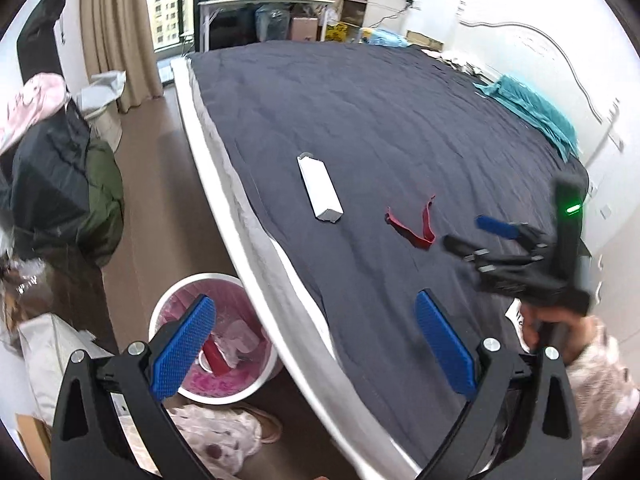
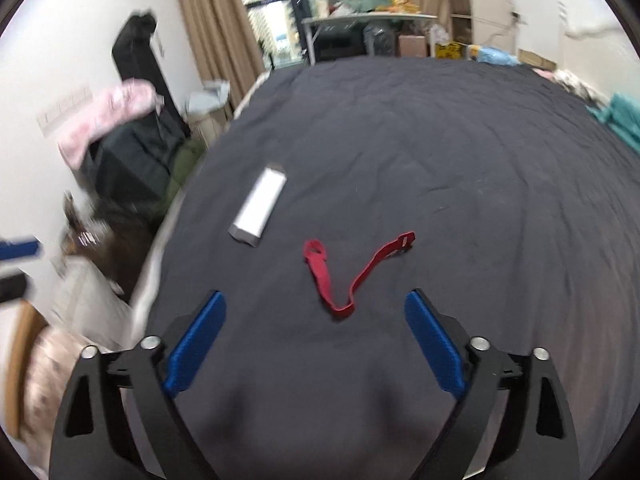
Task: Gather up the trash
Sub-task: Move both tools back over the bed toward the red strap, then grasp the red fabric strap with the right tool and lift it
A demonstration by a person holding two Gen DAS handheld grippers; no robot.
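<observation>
Trash lies on the bed (image 2: pixel 440 152) near its left edge: a white box (image 2: pixel 259 208) and, just beside it, a red strap (image 2: pixel 352 276) bent into a V. I have my right gripper (image 2: pixel 316 340) above the bed, jaws spread, nothing between them, the strap just ahead. My left gripper (image 1: pixel 316 344) hangs spread and empty over the bed's edge, one finger above the pink bin (image 1: pixel 256 384) on the floor.

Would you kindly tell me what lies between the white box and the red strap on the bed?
Only bare dark sheet separates white box and red strap, clearest in the right wrist view.
</observation>
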